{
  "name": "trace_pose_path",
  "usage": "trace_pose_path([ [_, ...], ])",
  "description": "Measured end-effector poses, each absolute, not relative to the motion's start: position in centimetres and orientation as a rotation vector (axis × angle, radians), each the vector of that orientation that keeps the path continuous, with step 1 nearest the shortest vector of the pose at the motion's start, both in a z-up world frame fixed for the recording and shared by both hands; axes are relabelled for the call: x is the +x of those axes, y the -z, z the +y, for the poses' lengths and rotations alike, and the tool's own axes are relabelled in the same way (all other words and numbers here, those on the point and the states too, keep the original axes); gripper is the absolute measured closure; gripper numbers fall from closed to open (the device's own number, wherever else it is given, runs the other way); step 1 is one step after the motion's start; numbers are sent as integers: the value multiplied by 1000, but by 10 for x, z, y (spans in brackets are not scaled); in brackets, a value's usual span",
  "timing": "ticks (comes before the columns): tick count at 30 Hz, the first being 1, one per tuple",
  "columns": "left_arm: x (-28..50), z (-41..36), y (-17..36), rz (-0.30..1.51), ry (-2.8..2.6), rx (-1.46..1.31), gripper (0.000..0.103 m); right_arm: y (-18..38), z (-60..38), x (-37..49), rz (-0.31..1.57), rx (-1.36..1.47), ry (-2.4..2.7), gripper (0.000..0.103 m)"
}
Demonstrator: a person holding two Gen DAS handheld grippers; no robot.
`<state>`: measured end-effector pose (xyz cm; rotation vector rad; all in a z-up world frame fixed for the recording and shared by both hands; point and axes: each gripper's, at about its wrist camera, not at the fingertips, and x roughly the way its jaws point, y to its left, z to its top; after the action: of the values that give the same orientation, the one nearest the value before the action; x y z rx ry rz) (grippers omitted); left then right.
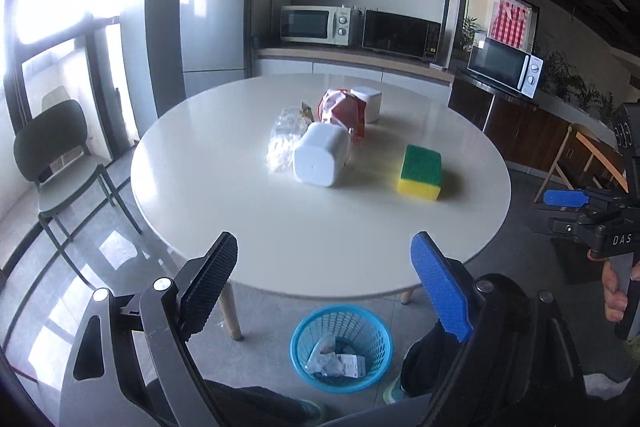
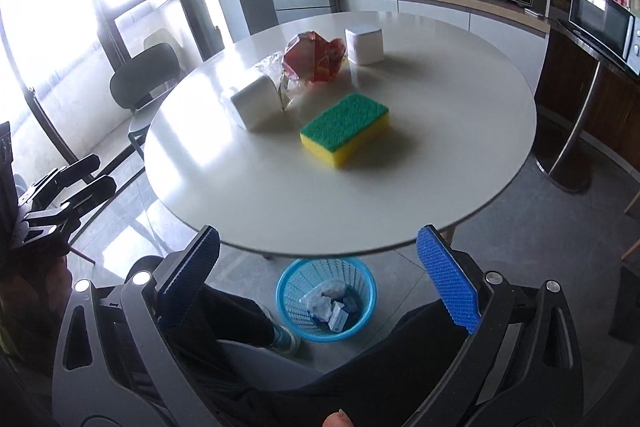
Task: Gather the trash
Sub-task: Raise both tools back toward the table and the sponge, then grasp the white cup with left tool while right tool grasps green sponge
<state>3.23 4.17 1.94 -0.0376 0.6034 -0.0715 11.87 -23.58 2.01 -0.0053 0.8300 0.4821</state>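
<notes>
On the round white table (image 1: 280, 227) lie a crumpled red wrapper (image 1: 340, 111) and a clear plastic wrapper (image 1: 285, 139). Beside them a white tub (image 1: 320, 157) lies on its side. The red wrapper (image 2: 316, 57) also shows in the right wrist view. A blue mesh bin (image 1: 341, 347) stands on the floor under the table's near edge, holding crumpled paper and small cartons. My left gripper (image 1: 324, 237) hangs open and empty above the bin and the near table edge. My right gripper (image 2: 319, 231) is likewise open and empty over the bin (image 2: 326, 299).
A green-and-yellow sponge (image 1: 421, 173) and a second white tub (image 1: 367, 103) sit on the table. A dark chair (image 1: 56, 155) stands at the left by the windows. The person's legs and shoes flank the bin. Fridge, counter and microwaves line the back wall.
</notes>
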Motion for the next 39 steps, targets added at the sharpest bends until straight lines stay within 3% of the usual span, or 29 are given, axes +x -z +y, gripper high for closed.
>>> trace_pose_path([
  [5, 53, 39, -26, 595, 80, -46, 16, -32, -232, 148, 798, 53, -439, 9],
  [37, 181, 68, 12, 741, 228, -22, 17, 26, -178, 312, 1124, 63, -262, 9],
  [39, 188, 66, 16, 757, 228, -12, 22, 32, -176, 318, 1148, 66, -255, 10],
])
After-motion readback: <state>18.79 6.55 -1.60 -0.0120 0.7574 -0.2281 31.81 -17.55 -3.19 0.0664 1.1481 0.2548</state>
